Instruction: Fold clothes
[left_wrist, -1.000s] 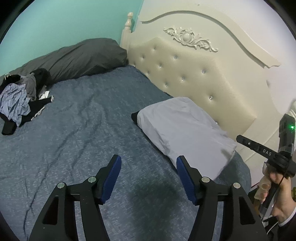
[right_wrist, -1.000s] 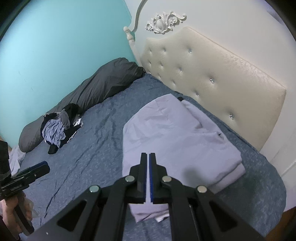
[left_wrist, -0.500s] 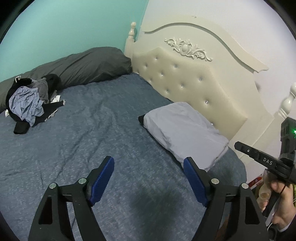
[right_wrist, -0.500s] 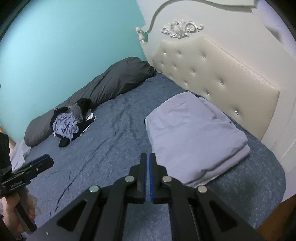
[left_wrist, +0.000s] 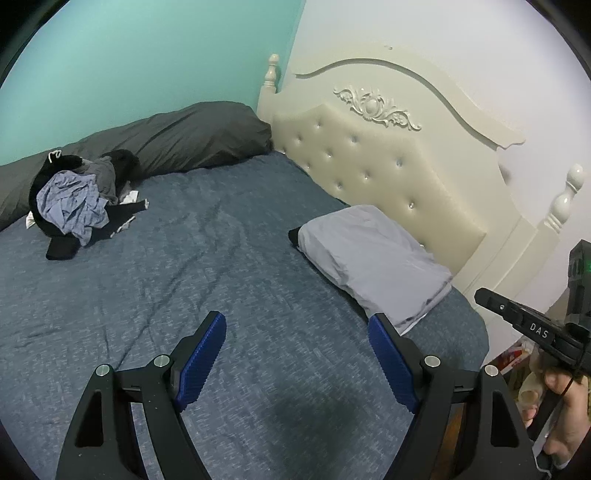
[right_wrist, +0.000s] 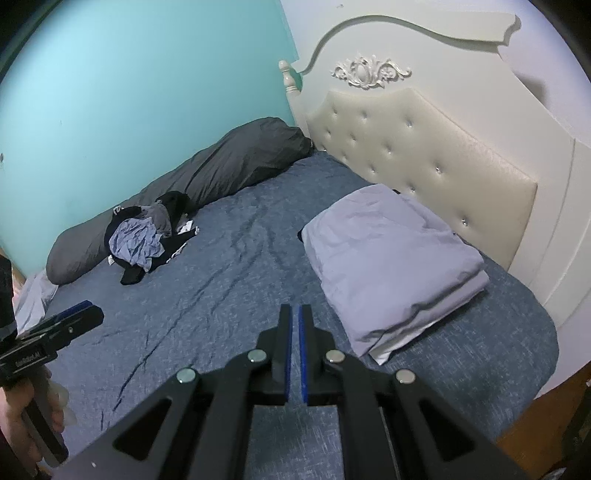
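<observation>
So on the far left of the bed there's a rumpled heap of unfolded clothes (left_wrist: 79, 206), mostly black stuff with a crumpled pale blue-grey garment on top and a bit of grey. It sits on the dark blue mottled bedspread (left_wrist: 221, 266), right up against a long charcoal-grey bolster pillow (left_wrist: 173, 142) that runs along the turquoise wall (left_wrist: 147, 55).

Middle of the frame: the left gripper (left_wrist: 295, 363), black arms with ribbed blue pads, jaws spread wide and empty, just hanging over bare bedspread.

Right of that, a neatly folded pale lilac-grey fabric stack (left_wrist: 373, 258) lies near the cream button-tufted headboard (left_wrist: 388, 173) with its carved floral crest. A black edge peeks out from under the stack's far corner.

Far right, the right gripper (right_wrist: 294, 354) shows side-on in the left view with "DAS" printed in white on its arm. Its own camera shows the blue pads pressed nearly together with nothing between them.

Stuff only one view gives: the right camera catches a pale cloth off the bed's far-left end and some white lettering on the left gripper's arm, too small for me to read. The left camera alone shows the second white bedpost (left_wrist: 565, 199) and the person's right hand (left_wrist: 569, 417) on the handle.
</observation>
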